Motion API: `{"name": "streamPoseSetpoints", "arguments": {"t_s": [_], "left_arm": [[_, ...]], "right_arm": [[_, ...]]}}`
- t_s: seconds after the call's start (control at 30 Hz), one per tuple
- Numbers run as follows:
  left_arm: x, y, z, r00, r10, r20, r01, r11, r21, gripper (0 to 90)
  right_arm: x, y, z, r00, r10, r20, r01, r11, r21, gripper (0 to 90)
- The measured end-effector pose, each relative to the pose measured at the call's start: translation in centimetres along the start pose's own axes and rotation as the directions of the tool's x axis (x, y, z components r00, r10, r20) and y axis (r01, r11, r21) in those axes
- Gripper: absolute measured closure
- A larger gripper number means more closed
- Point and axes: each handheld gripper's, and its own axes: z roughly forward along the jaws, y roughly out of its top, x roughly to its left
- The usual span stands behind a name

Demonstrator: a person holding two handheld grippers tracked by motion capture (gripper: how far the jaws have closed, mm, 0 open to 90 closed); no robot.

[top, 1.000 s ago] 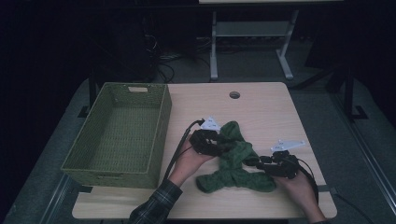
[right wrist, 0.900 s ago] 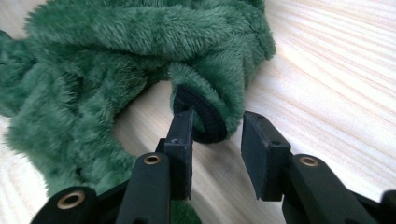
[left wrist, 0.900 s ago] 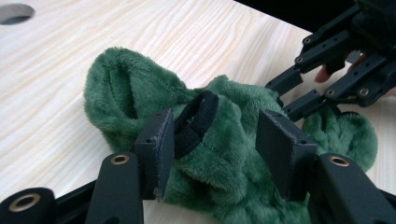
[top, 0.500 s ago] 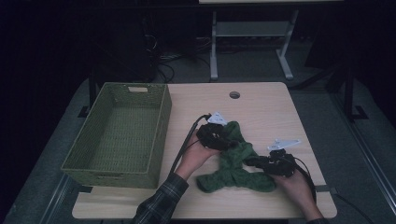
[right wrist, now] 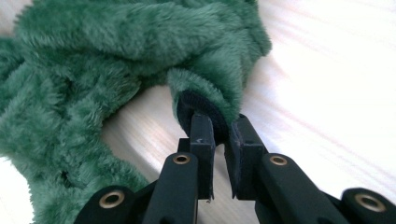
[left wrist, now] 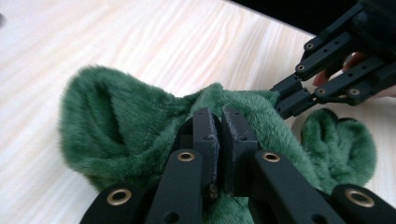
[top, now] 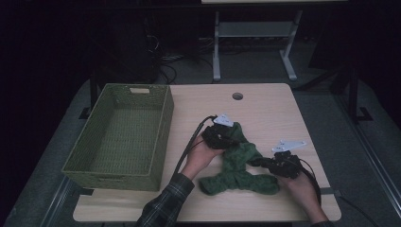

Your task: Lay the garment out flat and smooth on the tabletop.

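A plush green garment (top: 239, 168) lies crumpled at lower centre of the pale wooden tabletop (top: 269, 109). The left hand-held gripper (top: 226, 137), reaching in from below, has just closed its jaws on the garment's upper fold. The right hand-held gripper (top: 262, 162), lying low, has just been closing and pinches a dark-lined edge. A woven green basket (top: 163, 127) sits at left.
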Motion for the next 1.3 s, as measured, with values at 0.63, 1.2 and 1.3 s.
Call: {"name": "streamPoseSetpoints", "arguments": {"t_s": [0.63, 1.2, 1.3], "left_arm": [[0.8, -6.0, -5.4, 0.9699, -0.145, -0.196, 0.125, 0.986, -0.111, 85.9], [1.3, -8.5, -4.0, 0.9499, -0.195, -0.244, 0.202, 0.9794, 0.002, 68.0], [1.0, -7.7, -5.2, 0.9504, -0.178, -0.255, 0.177, 0.9838, -0.027, 58.8]], "right_arm": [[-0.7, 3.6, -2.2, 0.9975, -0.071, 0.005, 0.071, 0.991, -0.11, 82.2], [-0.6, 2.7, 1.1, 0.9969, -0.056, -0.056, 0.056, 0.998, 0.01, 67.5], [-0.6, 2.8, -0.4, 0.9975, -0.05, -0.051, 0.048, 0.998, -0.03, 64.0]]}}
